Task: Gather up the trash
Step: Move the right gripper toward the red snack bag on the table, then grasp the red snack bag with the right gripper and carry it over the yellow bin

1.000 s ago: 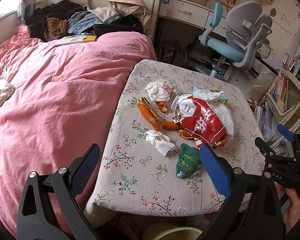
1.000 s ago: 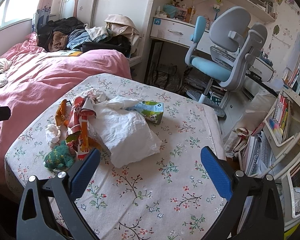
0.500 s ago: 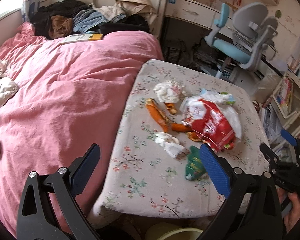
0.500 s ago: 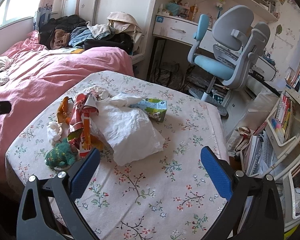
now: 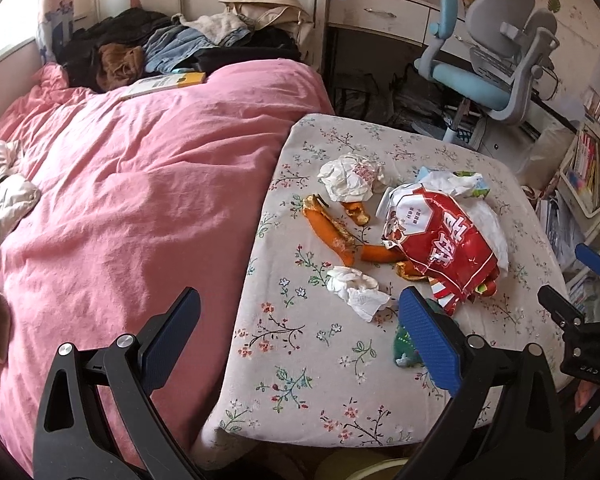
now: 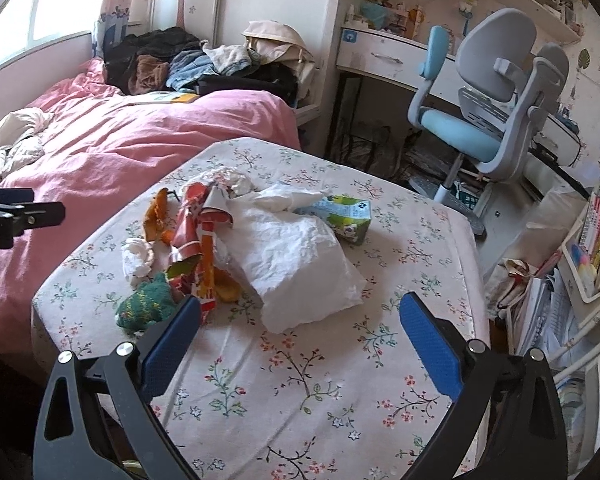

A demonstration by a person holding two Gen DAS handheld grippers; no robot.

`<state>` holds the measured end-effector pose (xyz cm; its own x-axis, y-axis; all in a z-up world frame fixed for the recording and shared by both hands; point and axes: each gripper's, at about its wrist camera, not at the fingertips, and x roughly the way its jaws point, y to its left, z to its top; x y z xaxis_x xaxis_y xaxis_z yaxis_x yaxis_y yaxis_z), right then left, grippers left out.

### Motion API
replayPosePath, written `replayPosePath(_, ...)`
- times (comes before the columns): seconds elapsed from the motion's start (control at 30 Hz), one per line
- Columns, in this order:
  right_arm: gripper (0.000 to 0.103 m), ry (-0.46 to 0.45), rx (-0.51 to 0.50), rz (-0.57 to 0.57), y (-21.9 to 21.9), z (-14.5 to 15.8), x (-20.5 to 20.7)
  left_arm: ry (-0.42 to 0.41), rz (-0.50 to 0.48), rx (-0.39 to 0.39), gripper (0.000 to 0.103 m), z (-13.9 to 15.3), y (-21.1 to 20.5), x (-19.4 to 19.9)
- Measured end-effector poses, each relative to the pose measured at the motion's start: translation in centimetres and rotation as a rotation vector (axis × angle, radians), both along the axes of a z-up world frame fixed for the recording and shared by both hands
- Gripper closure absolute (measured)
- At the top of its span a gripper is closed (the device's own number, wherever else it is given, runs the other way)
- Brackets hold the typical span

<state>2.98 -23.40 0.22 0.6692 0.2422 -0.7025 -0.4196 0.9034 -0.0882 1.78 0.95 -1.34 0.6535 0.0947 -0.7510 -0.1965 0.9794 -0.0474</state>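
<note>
Bare tablecloth (image 6: pixel 300 392) fronts the trash pile (image 6: pixel 240 248).

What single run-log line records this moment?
phase: approach | left gripper: open, empty | right gripper: open, empty | trash: red snack bag, white bag on table

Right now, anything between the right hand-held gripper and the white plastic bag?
Nothing visible. The right hand-held gripper is open, and only bare floral tablecloth lies between it and the white plastic bag. The red snack wrapper lies off to the bag's left.
</note>
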Motion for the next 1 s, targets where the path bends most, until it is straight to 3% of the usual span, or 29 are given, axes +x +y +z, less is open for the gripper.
replayPosePath(0.13, 0.023, 0.005, 0.026, 0.038, 0.7, 0.1, 0.1, 0.004, -0.001, -0.006, 0.007, 0.0, 0.1, 0.4)
replayPosePath(0.37, 0.028, 0.01, 0.032, 0.066, 2.0, -0.1, 0.8, 0.029, -0.011, -0.023, 0.007, -0.9, 0.3, 1.1)
replayPosePath(0.63, 0.045, 0.066, 0.041, 0.165, 4.7, -1.3, 1.3, 0.045, -0.011, -0.021, 0.007, -1.3, 0.1, 2.2)
replayPosePath(0.9, 0.052, 0.092, 0.041, 0.193, 6.2, -2.0, 1.9, 0.082, -0.007, 0.006, 0.007, -2.1, 0.0, 3.2)
replayPosePath(1.0, 0.061, 0.11, 0.049, 0.2, 6.4, -2.2, 2.4, 0.108, -0.019, 0.019, 0.007, -2.7, -0.4, 3.6)
